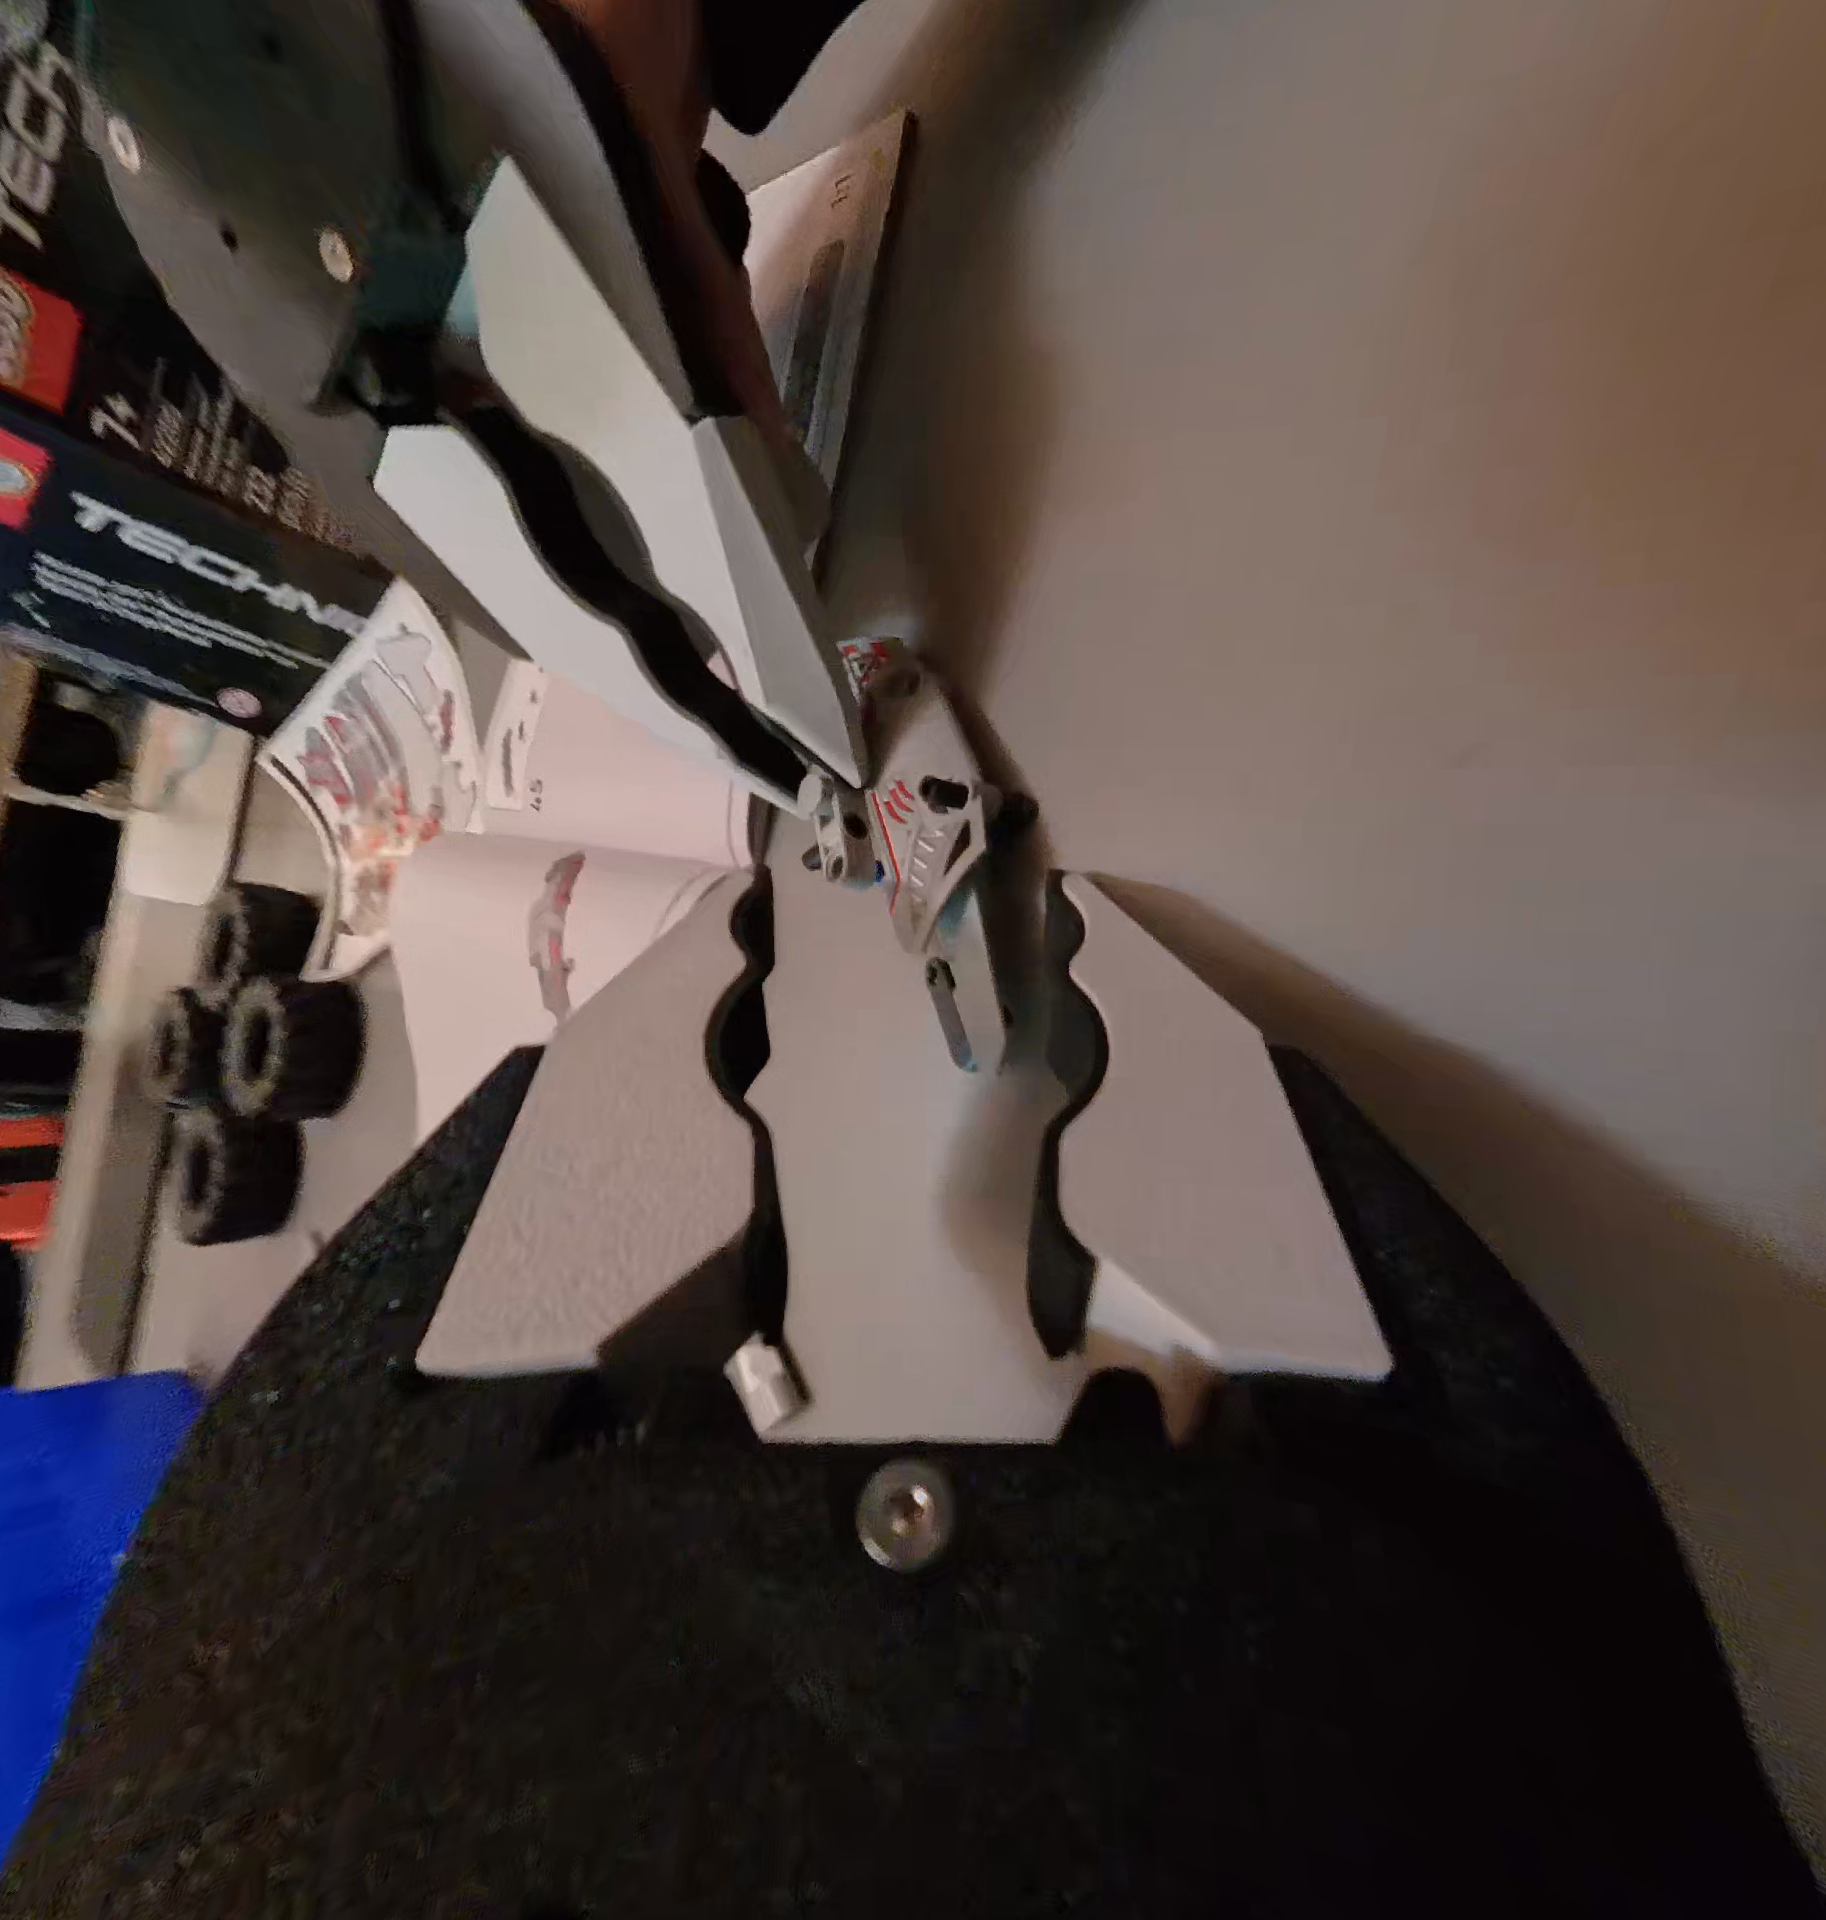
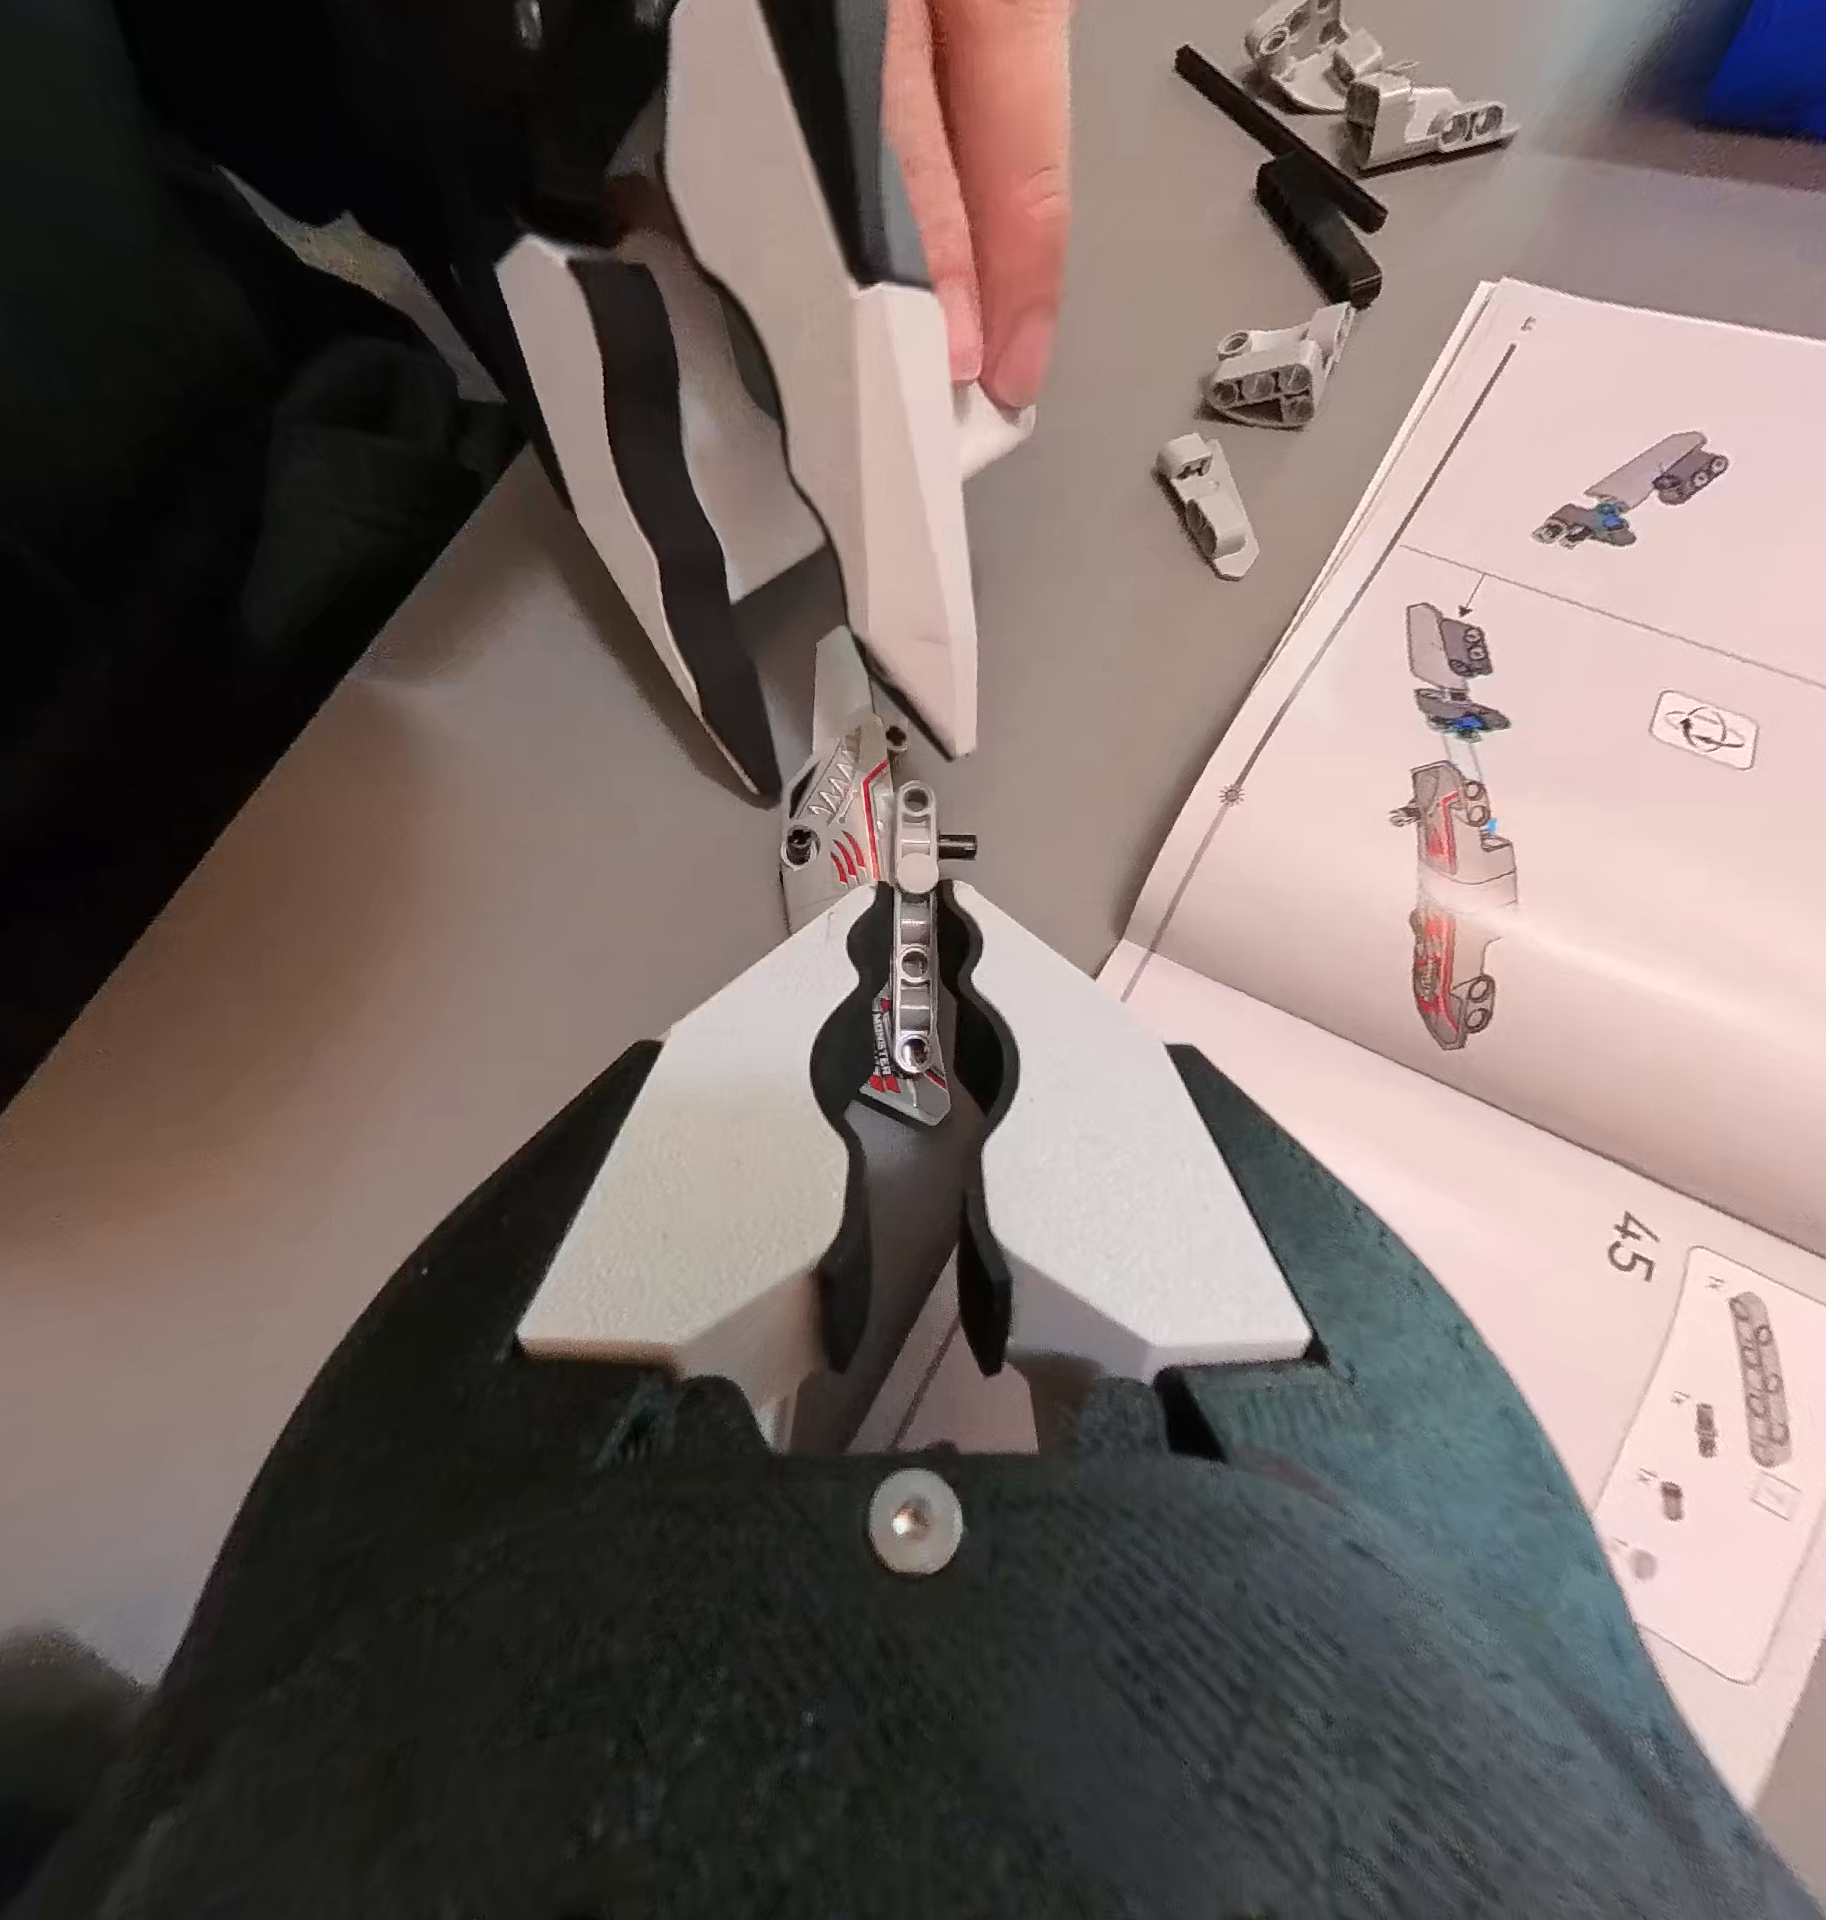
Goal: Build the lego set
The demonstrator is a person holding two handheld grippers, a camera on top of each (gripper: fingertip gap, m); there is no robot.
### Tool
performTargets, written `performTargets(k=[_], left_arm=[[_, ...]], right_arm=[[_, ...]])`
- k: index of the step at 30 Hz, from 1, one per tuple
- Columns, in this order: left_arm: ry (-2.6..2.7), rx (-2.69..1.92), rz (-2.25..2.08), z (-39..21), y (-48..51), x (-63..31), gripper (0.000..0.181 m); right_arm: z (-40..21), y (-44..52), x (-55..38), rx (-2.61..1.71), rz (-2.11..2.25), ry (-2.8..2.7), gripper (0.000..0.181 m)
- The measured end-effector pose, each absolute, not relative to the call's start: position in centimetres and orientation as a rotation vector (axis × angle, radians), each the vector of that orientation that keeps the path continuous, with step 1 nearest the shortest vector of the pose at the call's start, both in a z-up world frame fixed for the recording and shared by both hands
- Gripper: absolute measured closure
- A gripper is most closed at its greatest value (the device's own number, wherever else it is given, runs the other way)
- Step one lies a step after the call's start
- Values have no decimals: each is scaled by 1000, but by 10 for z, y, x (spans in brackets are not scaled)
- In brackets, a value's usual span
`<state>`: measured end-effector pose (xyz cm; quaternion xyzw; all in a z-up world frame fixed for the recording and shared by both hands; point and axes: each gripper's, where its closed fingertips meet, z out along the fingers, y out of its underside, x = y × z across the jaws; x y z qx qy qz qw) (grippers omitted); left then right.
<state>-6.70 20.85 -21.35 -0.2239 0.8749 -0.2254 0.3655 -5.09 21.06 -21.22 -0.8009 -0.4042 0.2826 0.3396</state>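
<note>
Left view: fingers [image 1: 628, 1122] of the left gripper [image 1: 909, 914] spread around the grey model [image 1: 924, 831] at centre; right gripper [image 1: 836, 774] pinches it from upper left. Wheels [image 1: 249, 1049] lie left.

Right view: right gripper [image 2: 914, 904] clamps the model's beam [image 2: 914, 977] at centre; manual [image 2: 1511, 831] lies right, loose parts [image 2: 1273, 364] upper right.

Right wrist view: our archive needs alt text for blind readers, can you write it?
The right tongs are shut on a grey lego assembly with red striping, above a grey table. The left tongs meet it from above, an open instruction booklet lies right, and loose grey lego pieces lie beyond.
</note>
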Motion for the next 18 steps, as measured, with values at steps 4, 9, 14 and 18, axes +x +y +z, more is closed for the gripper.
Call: performTargets(k=[4,9,14,18], left_arm=[[2177,-413,-396,-218,212,-57,150],[2120,-414,-410,-219,213,-55,157],[2105,-457,-472,-220,216,-53,157],[2108,-518,-530,-221,216,-52,157]], right_arm=[[-212,211,-50,-2098,775,-1005,175],[-212,210,-50,-2099,824,-960,175],[-213,210,-49,-2116,865,-894,175],[-213,209,-48,-2124,818,-845,175]])
